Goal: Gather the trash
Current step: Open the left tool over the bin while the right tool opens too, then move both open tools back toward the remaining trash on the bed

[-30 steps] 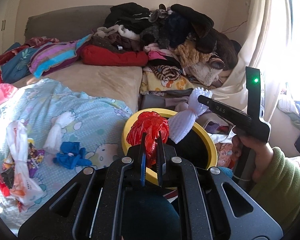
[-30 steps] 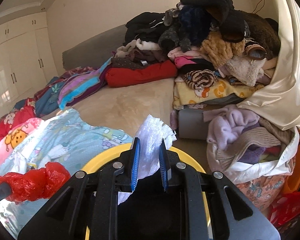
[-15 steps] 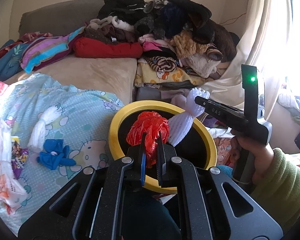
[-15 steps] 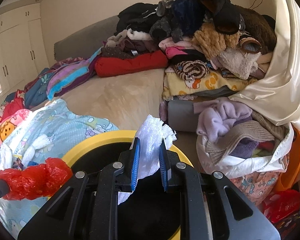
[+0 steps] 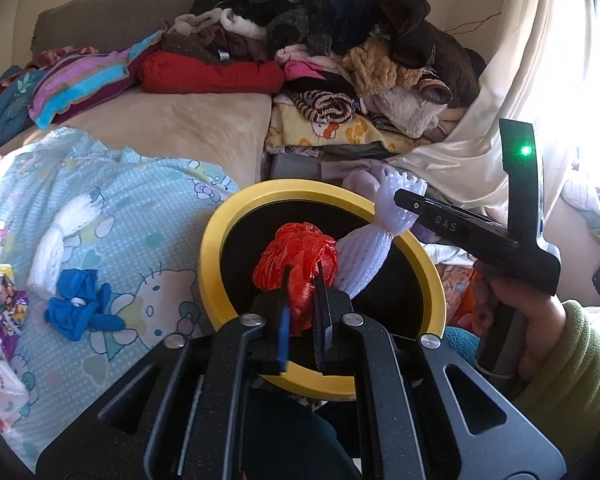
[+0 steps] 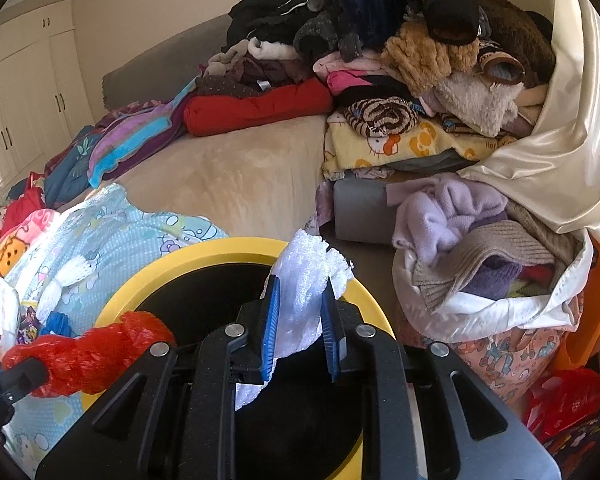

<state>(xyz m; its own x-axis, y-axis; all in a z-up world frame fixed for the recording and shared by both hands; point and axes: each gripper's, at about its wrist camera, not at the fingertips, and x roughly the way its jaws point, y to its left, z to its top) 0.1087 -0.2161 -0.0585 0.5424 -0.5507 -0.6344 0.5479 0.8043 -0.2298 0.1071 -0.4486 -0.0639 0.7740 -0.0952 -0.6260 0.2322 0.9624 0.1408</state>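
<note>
Left hand-held gripper is closed down on a crumpled red plastic bag, pinched at its lower end, the bulk standing above the fingertips. Right hand-held gripper is clamped on a white foam net sleeve, fingers a little apart around the wad. Both pieces hang over the black mouth of the yellow-rimmed bin, red bag near centre, sleeve toward 2 o'clock of the opening in the left wrist view. Step in hand, as I judge it: the drop. To do it well, keep each piece inside the rim before letting go; the sleeve's upper end reaches over the rim at 1 o'clock, so bring that hand slightly toward the centre and lower first. Release one at a time, opening wide, since crinkled plastic and foam tend to cling to the pads. More trash waits on the bed, at 9 o'clock of the bin: a blue wad, a white knotted piece, wrappers at the far left edge. Heaped clothes at 12 o'clock are not part of the job.
</note>
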